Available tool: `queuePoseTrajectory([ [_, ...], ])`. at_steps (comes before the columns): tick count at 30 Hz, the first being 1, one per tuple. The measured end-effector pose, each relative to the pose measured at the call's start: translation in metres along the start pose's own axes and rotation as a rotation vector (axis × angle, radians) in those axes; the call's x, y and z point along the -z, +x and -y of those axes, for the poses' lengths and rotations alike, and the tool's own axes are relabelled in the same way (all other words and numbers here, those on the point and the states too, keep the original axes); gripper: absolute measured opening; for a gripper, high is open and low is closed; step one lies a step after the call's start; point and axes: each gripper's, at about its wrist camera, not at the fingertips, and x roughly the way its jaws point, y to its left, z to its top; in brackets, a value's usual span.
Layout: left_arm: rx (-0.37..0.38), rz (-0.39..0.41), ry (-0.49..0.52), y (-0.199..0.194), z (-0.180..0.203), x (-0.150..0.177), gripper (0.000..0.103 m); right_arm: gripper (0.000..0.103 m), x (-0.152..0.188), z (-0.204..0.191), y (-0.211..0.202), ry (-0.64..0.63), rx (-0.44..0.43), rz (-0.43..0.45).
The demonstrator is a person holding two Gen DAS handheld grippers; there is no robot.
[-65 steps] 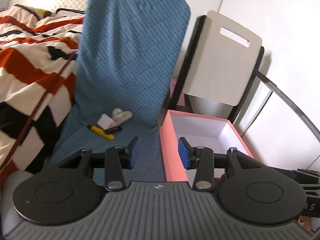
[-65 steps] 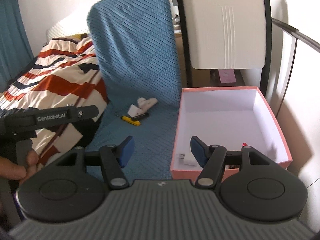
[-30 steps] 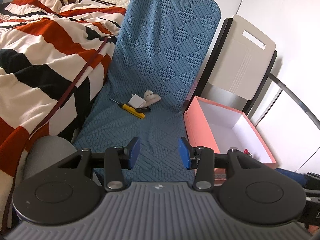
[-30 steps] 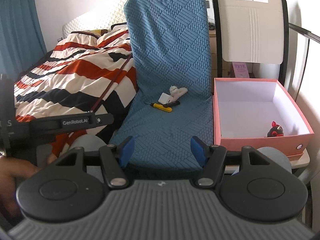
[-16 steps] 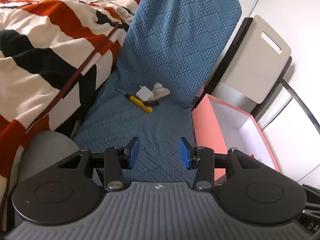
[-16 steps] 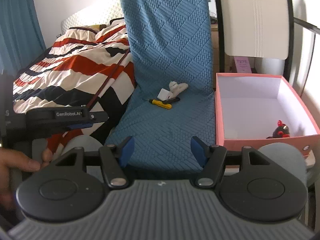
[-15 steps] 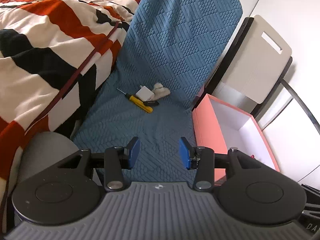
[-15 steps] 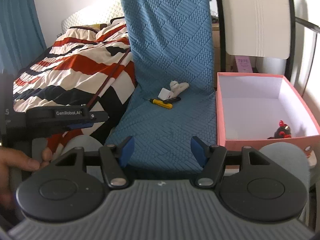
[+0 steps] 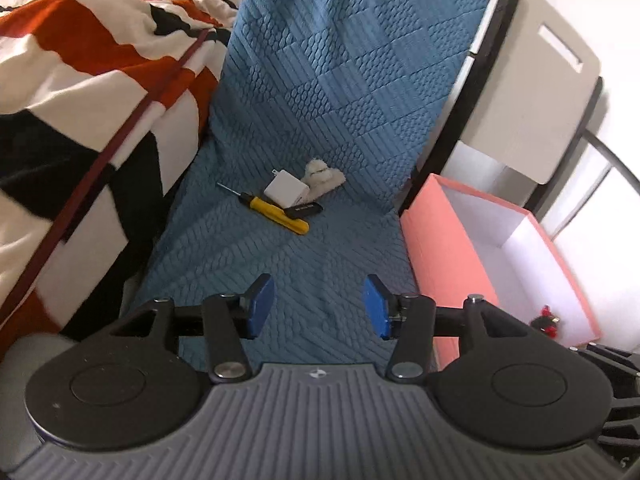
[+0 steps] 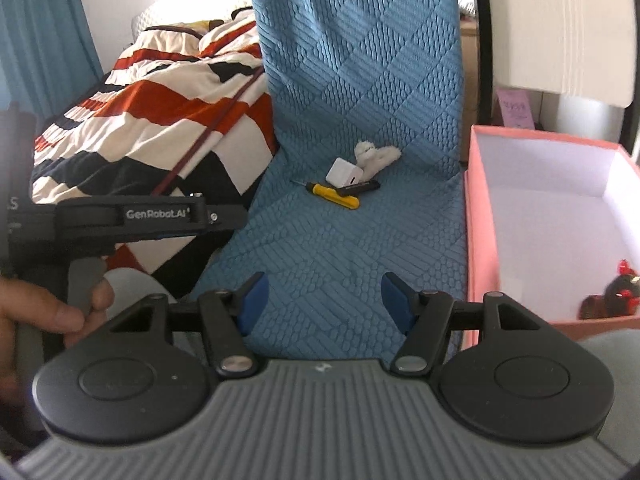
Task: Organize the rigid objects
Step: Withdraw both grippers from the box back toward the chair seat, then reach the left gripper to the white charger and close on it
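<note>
- Bedding with red, black and white stripes (image 9: 80, 80) is seen at the left, next to a chair with a bumpy blue cover (image 9: 340, 80).
- Part of a hand (image 10: 44, 316) is seen at the left edge of the right view, wrapped round the left tool's handle.
- On the blue seat, near the backrest, four small things are bunched together — a yellow screwdriver (image 9: 276, 213), a white charger block (image 9: 286, 193), a black stick-shaped thing (image 9: 304, 210) and a small white fluffy toy (image 9: 322, 178).
- The charger block is touched by the toy and the black stick; the screwdriver lies just in front.
- The left gripper (image 9: 317, 308) is held over the front of the seat; its blue pads are being opened, and nothing is between them.
- The right gripper (image 10: 324, 302) is held apart too, with nothing between its pads.
- A pink box (image 9: 436, 248) with white insides is set just right of the seat.
- One small black and red toy (image 10: 614, 296) is seen in the box's near corner.
</note>
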Motion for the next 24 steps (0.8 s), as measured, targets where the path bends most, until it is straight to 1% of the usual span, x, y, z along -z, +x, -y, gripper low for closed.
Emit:
queuePoseTrajectory([
  [6, -0.003, -0.003, 0.018, 0.056, -0.014, -0.017, 0.056, 0.065, -0.013, 0.015, 0.046, 0.01, -0.003, -0.013],
  [8, 0.003, -0.015, 0.061, 0.072, -0.014, -0.022, 0.056, 0.065, -0.019, 0.02, 0.062, 0.007, 0.003, -0.019],
  [11, -0.012, -0.023, 0.113, 0.097, -0.015, -0.029, 0.056, 0.065, -0.027, 0.026, 0.082, -0.026, 0.02, -0.015],
  [15, -0.004, -0.021, 0.124, 0.131, -0.016, -0.043, 0.056, 0.065, -0.041, 0.043, 0.105, 0.017, -0.003, -0.034],
  [21, 0.009, -0.039, 0.108, 0.18, -0.029, -0.067, 0.056, 0.065, -0.056, 0.053, 0.137, -0.012, -0.046, -0.036],
  [22, 0.008, -0.046, 0.099, 0.187, -0.034, -0.072, 0.056, 0.065, -0.057, 0.055, 0.144, -0.012, -0.046, -0.045],
  [24, 0.038, -0.054, 0.107, 0.198, -0.04, -0.084, 0.056, 0.065, -0.062, 0.062, 0.16, 0.007, -0.045, -0.084],
])
